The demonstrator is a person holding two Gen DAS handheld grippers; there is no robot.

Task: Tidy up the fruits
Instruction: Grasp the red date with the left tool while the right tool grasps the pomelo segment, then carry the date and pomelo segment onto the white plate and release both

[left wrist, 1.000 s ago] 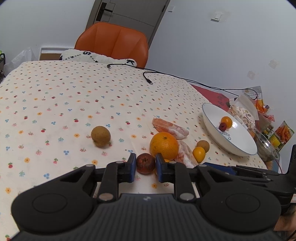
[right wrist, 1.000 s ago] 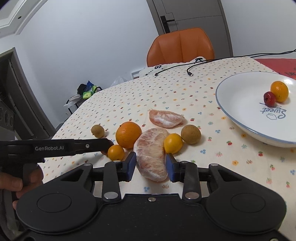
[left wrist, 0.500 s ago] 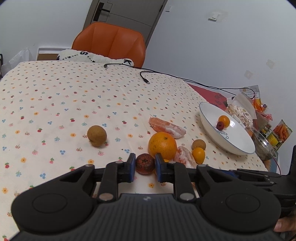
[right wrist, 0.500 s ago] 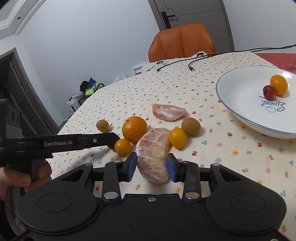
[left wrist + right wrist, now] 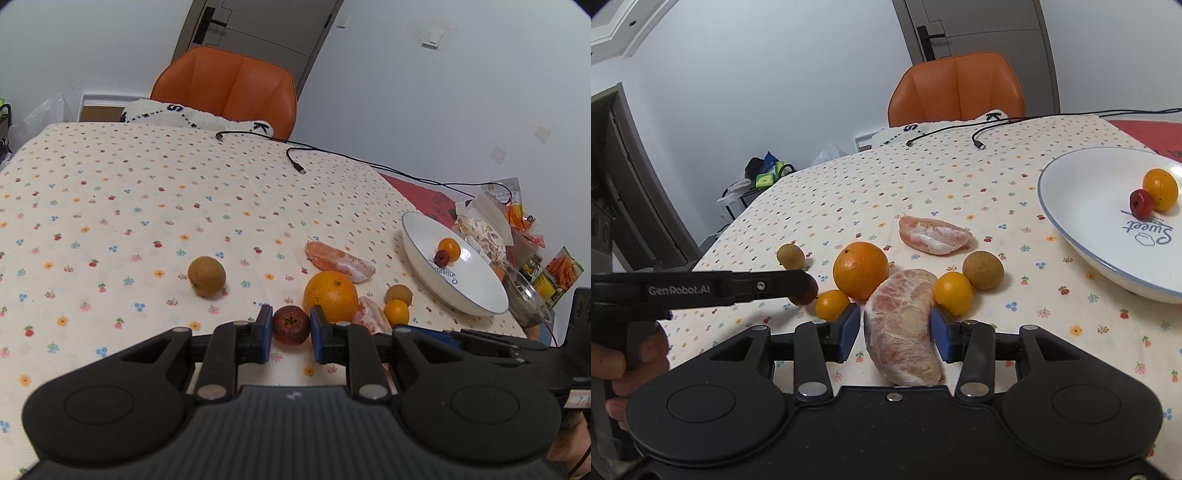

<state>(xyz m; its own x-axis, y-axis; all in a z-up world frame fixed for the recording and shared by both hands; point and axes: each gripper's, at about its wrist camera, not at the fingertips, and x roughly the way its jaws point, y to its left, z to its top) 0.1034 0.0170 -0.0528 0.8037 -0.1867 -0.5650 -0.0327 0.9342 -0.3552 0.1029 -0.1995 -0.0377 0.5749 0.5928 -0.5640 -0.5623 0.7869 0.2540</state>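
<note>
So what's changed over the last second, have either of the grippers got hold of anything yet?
Little has changed. The left gripper has drawn its pads in against the dark red fruit, which looks pinched but rests on the cloth. The right gripper still straddles the pomelo piece with a gap at the left pad, so no grip there. The orange, the other loose fruit and the plate with its two fruits have not moved.
</note>
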